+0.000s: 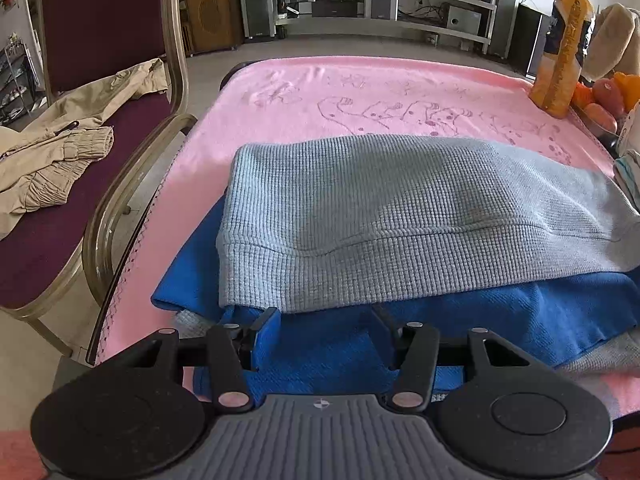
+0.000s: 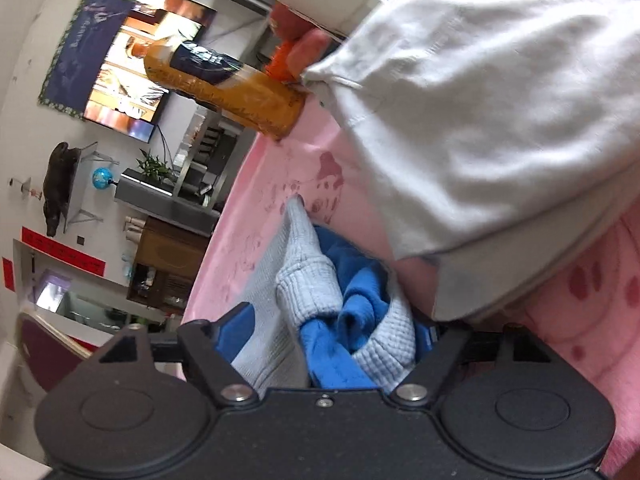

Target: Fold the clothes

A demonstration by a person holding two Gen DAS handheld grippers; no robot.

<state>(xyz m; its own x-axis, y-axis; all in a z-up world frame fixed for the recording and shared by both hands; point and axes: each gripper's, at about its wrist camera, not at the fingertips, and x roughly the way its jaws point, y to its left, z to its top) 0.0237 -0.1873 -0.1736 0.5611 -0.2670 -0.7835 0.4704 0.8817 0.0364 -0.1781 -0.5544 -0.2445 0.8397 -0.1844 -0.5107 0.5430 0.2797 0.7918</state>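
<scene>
A folded grey-blue waffle-knit top (image 1: 400,216) lies on a blue garment (image 1: 500,312), stacked on the pink blanket (image 1: 320,92) that covers the table. At the near edge of the stack my left gripper (image 1: 323,316) is open, its blue-padded fingers (image 1: 266,322) spread on the blue cloth just under the knit hem. In the right wrist view the camera is turned sideways. My right gripper (image 2: 336,332) stands wide open, and bunched knit cuffs (image 2: 308,284) and blue cloth (image 2: 340,344) fill the gap between its fingers.
A white garment (image 2: 500,120) lies heaped on the blanket beside the stack. An orange juice bottle (image 1: 564,52) and fruit (image 1: 604,100) stand at the far right corner. A maroon chair (image 1: 100,20) holding a beige jacket (image 1: 52,152) is close to the table's left edge.
</scene>
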